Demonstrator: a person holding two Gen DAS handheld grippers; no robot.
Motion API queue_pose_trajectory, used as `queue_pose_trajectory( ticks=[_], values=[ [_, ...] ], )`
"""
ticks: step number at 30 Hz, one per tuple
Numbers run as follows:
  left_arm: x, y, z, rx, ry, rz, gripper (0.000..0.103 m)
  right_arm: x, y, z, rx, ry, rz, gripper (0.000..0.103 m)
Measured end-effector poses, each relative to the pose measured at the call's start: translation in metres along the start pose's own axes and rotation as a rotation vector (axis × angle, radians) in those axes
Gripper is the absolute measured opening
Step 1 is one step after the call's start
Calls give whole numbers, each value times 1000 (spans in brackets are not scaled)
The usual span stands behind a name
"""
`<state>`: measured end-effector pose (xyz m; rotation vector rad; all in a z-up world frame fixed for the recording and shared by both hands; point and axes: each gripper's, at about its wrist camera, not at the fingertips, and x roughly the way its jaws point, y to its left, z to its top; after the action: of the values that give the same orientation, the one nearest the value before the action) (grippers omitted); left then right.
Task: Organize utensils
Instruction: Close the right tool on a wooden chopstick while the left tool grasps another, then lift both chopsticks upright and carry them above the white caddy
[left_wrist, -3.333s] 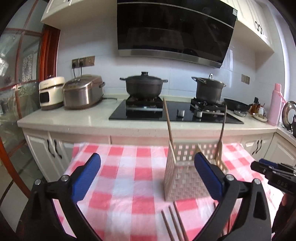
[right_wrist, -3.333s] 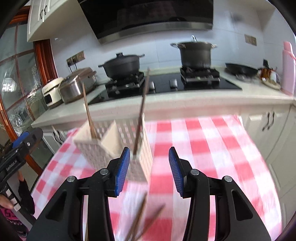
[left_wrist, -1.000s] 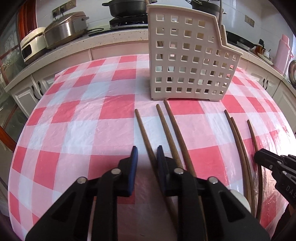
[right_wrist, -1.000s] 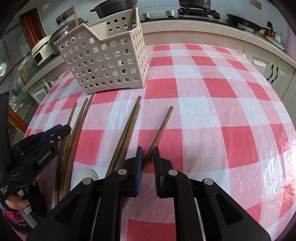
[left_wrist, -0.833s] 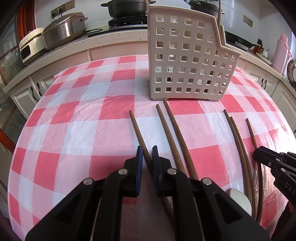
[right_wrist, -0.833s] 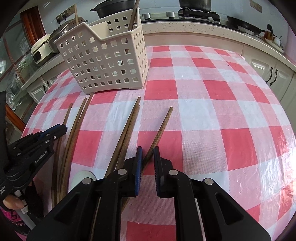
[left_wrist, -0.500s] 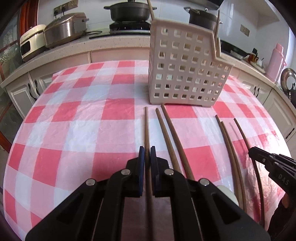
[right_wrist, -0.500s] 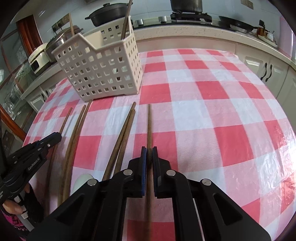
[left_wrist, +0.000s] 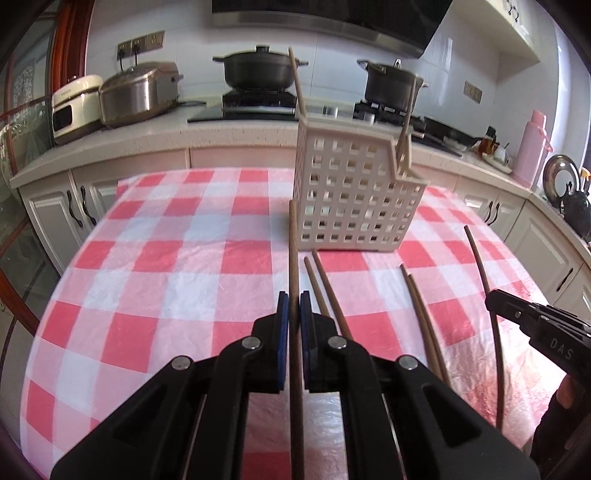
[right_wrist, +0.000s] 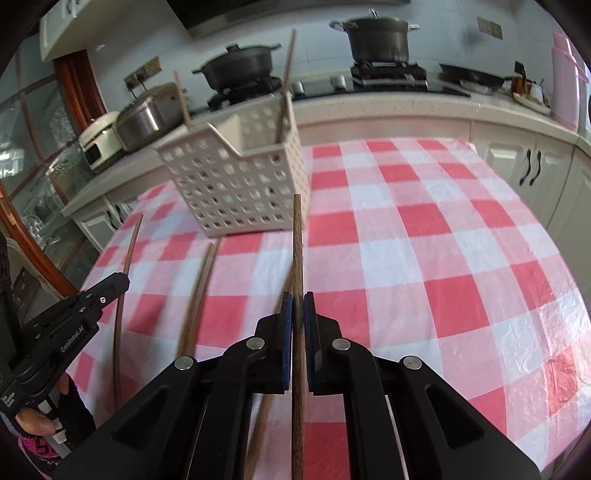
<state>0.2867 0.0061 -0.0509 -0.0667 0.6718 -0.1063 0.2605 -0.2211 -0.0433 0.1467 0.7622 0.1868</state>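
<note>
A: What is lying around the left gripper (left_wrist: 291, 306) and the right gripper (right_wrist: 298, 306)?

B: Four loose chopsticks (left_wrist: 327, 291) are lying on the bench (left_wrist: 177, 280), just short of the perforated basket (left_wrist: 354, 195). Two more chopsticks (left_wrist: 296, 83) are standing tilted inside the basket.

A: How are the fingers standing?

B: The left fingers (left_wrist: 282, 325) are pinching one brown chopstick (left_wrist: 293, 251); its tip is reaching the basket's near corner. The right fingers (right_wrist: 309, 325) are clamping a dark chopstick (right_wrist: 297, 258), which is pointing at the basket wall.

A: What are the surface and room showing?

B: A crinkled red-and-white checked cloth (right_wrist: 424, 258) is covering the bench. Behind it, a pale counter (left_wrist: 147, 138) is carrying two rice cookers (left_wrist: 138, 94) and a hob with two dark pots (left_wrist: 258, 68). The basket is cream plastic with square holes; the chopsticks are slim wooden rods
</note>
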Motion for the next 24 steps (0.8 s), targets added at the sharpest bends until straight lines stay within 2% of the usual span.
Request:
queue_pose_trajectory(
  ticks=[10,24],
  values=[
    [-58,5,5,-15,-109,-15,6,-49,19,4,-46,-114,8,6],
    [-120,-7,0,25,-237,-14,6,-97,31,-4,-76,-216,15,6]
  ],
)
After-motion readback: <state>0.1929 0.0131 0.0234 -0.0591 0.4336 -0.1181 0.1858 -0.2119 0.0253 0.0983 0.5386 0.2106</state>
